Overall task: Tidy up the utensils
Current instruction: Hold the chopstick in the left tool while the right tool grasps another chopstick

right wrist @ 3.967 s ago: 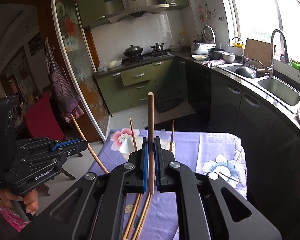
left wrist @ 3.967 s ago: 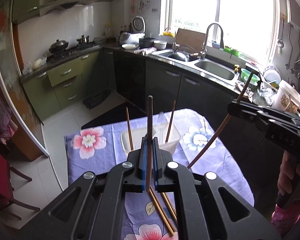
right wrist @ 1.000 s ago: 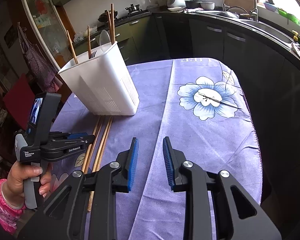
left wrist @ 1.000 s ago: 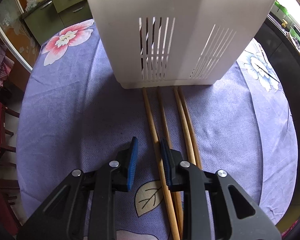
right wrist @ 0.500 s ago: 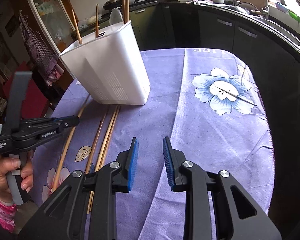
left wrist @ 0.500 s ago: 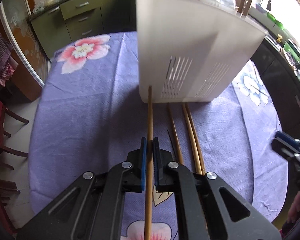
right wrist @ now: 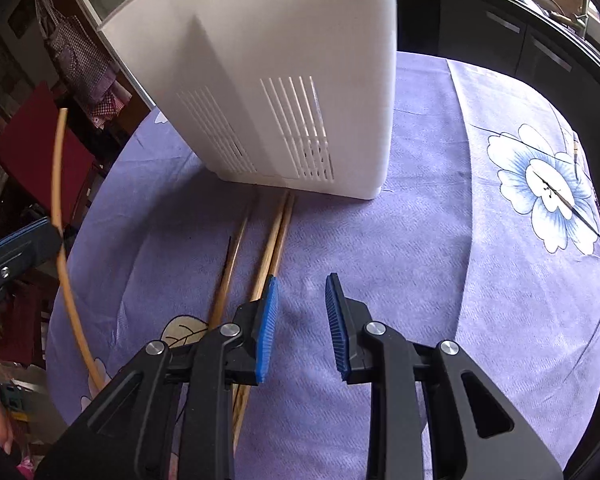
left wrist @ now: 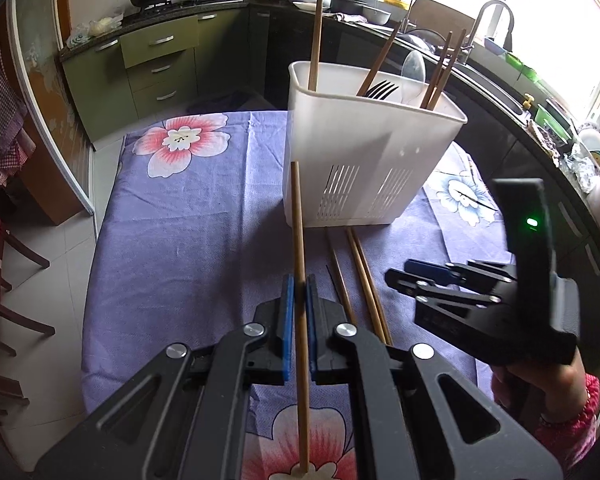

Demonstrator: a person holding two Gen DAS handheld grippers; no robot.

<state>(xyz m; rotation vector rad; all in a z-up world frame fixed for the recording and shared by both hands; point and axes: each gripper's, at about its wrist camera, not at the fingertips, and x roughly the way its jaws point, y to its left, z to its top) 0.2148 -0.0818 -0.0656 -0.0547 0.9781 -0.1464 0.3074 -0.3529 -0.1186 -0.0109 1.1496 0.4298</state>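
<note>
The left gripper (left wrist: 298, 294) has its blue pads pinched tight on a single wooden chopstick (left wrist: 299, 240), which runs straight up between the jaws and pokes out well past the fingertips, its far end showing in front of the white slotted utensil holder (left wrist: 374, 160) standing ahead on the purple floral tablecloth (left wrist: 188, 220). Inside that holder stand more chopsticks, a black fork (left wrist: 380, 90) and a clear spoon (left wrist: 414, 70). The right gripper (right wrist: 300, 304) hovers low over the cloth with its jaws apart and nothing between them; three loose chopsticks (right wrist: 274, 236) lie just to the left of its left pad, stretching forward to the foot of the holder.
</note>
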